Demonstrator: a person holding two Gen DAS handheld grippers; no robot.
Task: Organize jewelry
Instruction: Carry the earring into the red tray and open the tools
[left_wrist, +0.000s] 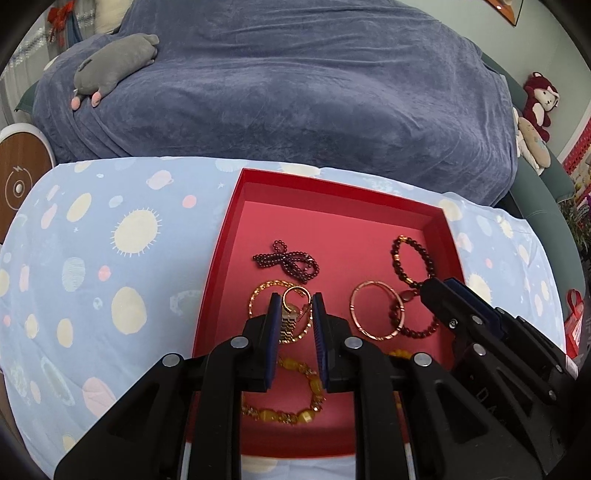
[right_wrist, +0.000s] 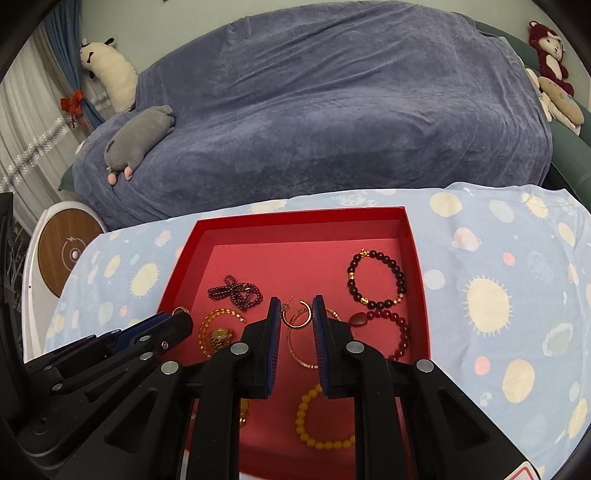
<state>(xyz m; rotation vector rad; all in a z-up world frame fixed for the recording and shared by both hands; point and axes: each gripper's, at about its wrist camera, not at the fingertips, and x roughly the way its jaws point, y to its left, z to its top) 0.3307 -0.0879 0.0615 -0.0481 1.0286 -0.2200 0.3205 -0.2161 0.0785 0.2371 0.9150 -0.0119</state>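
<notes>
While both tongs hang over it, the red box (left_wrist: 332, 184) sits open on a spotted blue cloth (left_wrist: 110, 258) and holds all the jewelry. The left gripper (left_wrist: 296, 306) is clamped on a gold hoop (left_wrist: 294, 288), pinched across its width between the blue pads, above the box's left half. The right gripper (right_wrist: 295, 302) grips a rose hoop (right_wrist: 293, 324) the same way, over the middle of the box, its tip close to the right wall in the left wrist view. Under the left gripper an amber bracelet (right_wrist: 218, 321) lies on the floor with a gold watch (right_wrist: 219, 336) inside its ring. Just beyond it, farther in, is a dark-red bead strand (left_wrist: 286, 260), looped over itself. A rose bangle (left_wrist: 373, 314) lies right of centre, overlapping a red bracelet (left_wrist: 417, 328) that has one large red stone. A dark bracelet (left_wrist: 410, 258) with gold spacers lies in the far right part, near the wall. A yellow linked bracelet (left_wrist: 295, 406) lies nearest on the left, and a yellow bead bracelet (right_wrist: 317, 424) nearest on the right. The far third of the box floor is bare. Beyond the cloth stands a sofa (left_wrist: 295, 74) under a blue cover, with a grey plush (left_wrist: 114, 62) on its left end.
</notes>
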